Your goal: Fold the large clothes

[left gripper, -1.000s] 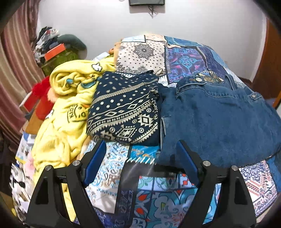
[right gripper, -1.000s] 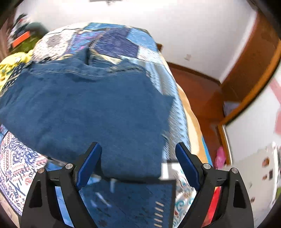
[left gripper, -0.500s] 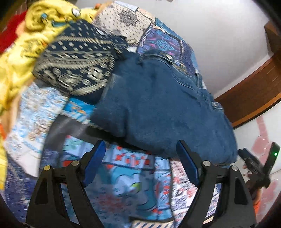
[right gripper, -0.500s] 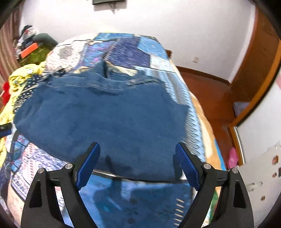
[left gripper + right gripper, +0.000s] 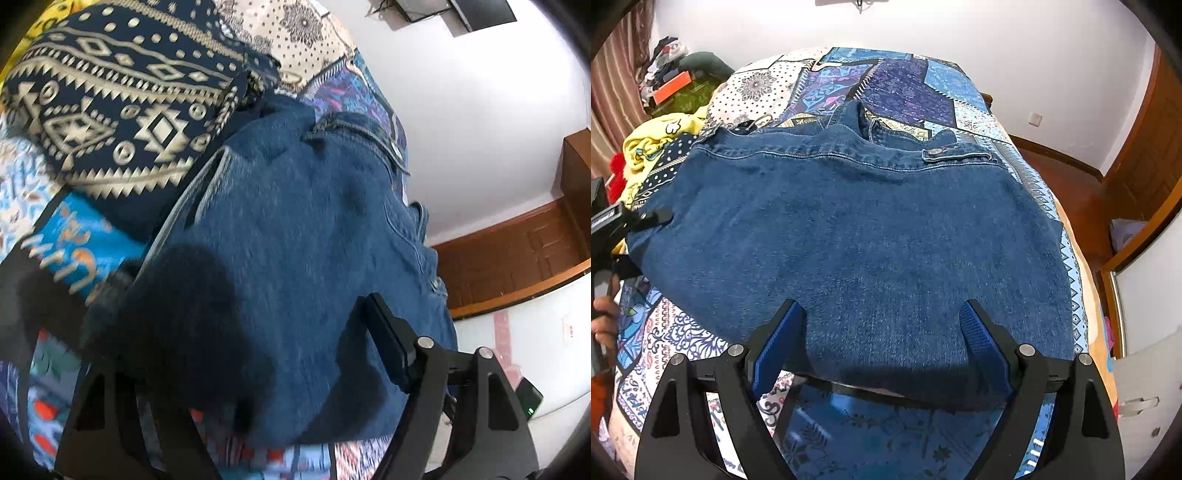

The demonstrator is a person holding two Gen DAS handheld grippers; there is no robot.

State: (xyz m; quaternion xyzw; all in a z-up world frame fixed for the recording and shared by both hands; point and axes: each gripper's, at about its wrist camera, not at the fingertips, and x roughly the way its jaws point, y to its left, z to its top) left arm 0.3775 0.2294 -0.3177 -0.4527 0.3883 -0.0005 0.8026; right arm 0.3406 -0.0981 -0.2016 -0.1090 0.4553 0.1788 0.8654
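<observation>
home bedroom: patchwork-quilt bed [image 5: 905,85], clothes pile [image 5: 665,74], wooden door [image 5: 1145,166].

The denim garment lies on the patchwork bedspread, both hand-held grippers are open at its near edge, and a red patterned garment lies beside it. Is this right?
One detail is wrong: the patterned garment beside the denim garment is navy with cream motifs, not red, as the left wrist view shows. The rest holds: patchwork bedspread, left hand-held gripper and right hand-held gripper open.

Matt blue denim garment [image 5: 864,236], printed cotton bedspread [image 5: 905,85], glossy wooden door [image 5: 517,254]
</observation>
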